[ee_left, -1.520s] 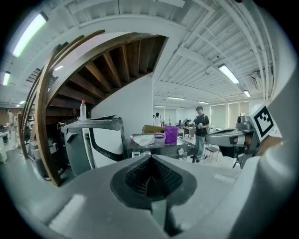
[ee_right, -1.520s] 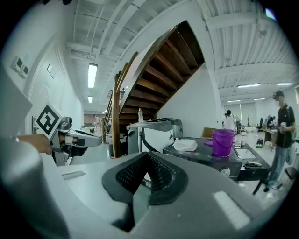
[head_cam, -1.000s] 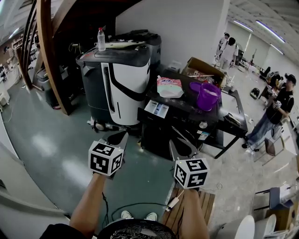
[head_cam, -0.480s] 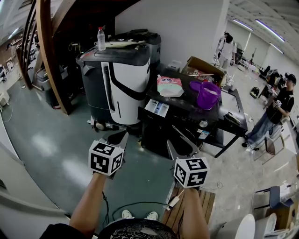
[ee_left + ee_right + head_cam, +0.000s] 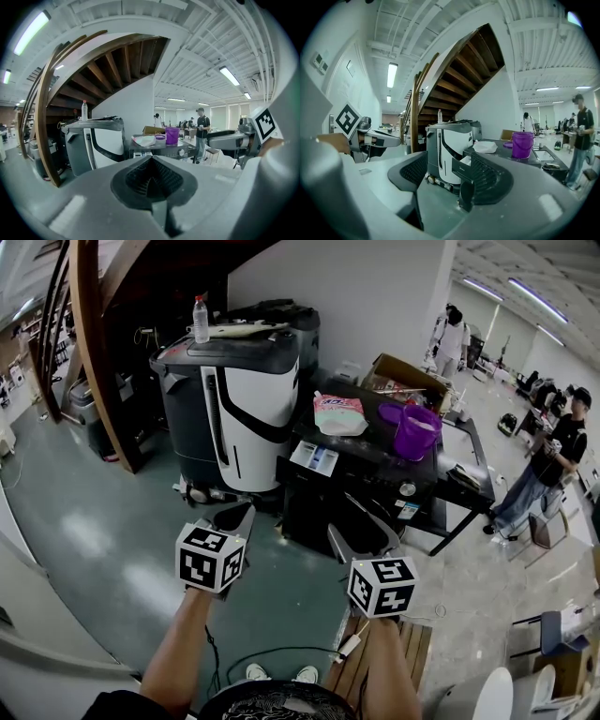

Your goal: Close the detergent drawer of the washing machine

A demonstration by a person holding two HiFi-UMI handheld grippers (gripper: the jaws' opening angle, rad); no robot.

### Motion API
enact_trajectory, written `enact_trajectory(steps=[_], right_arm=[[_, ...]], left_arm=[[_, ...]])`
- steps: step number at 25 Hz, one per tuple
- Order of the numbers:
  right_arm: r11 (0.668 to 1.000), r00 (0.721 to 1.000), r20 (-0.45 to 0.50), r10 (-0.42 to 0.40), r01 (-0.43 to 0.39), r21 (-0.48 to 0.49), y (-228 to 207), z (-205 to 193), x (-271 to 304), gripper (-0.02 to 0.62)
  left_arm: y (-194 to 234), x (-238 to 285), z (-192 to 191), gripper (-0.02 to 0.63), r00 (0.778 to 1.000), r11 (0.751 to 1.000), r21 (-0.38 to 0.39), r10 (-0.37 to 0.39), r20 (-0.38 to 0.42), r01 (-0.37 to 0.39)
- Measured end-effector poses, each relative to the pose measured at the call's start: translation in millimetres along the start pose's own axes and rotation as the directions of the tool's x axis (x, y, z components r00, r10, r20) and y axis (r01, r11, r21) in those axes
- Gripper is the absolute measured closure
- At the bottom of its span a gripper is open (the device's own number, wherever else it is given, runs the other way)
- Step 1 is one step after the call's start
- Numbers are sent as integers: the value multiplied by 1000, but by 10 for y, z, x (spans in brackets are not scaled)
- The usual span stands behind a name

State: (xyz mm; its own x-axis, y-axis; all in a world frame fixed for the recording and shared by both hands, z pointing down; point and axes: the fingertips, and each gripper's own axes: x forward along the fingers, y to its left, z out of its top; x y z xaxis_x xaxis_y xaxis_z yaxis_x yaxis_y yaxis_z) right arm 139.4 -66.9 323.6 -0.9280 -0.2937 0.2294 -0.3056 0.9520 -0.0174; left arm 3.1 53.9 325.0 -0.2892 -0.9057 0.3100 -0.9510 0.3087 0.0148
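One purple bucket (image 5: 417, 435), pouch (image 5: 339, 415) nearby — drawer (image 5: 314, 458) open

Open green floor (image 5: 112, 549) lies before the black washing machine (image 5: 366, 465), so its front can be approached straight on; only the pulled-out detergent drawer (image 5: 314, 458) juts into that space. A grey-and-white machine (image 5: 239, 399) stands just beside the washer's left and closes off that side, with a wooden stair beam (image 5: 94, 352) rising further left. Behind the drawer, a detergent pouch (image 5: 340, 415) and a purple bucket (image 5: 417, 432) crowd the washer's top, and a black table (image 5: 478, 486) hems in the right.
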Motion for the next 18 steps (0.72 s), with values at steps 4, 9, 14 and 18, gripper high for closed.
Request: enact_trajectory(steps=[4,9,14,18], right_arm=[[1000,1000,0,-11,11,1,29,4,37,269],[999,999,8,-32,32,-4,110,23,94,211],[998,998,12,-61,61,-10,214,26,157,162],[997,997,12,-73,73,-5,332,15,201,147]], left_arm=[[63,3,3,606,1000,1000,-2,-5,5,5],[191,-19,-10,606,1000,1000,-8,-13,13,14],[326,-58,-47,606,999,1000,-9,-27,21,28],[441,-102,-89,606,999,999,-12,-37,22,38]])
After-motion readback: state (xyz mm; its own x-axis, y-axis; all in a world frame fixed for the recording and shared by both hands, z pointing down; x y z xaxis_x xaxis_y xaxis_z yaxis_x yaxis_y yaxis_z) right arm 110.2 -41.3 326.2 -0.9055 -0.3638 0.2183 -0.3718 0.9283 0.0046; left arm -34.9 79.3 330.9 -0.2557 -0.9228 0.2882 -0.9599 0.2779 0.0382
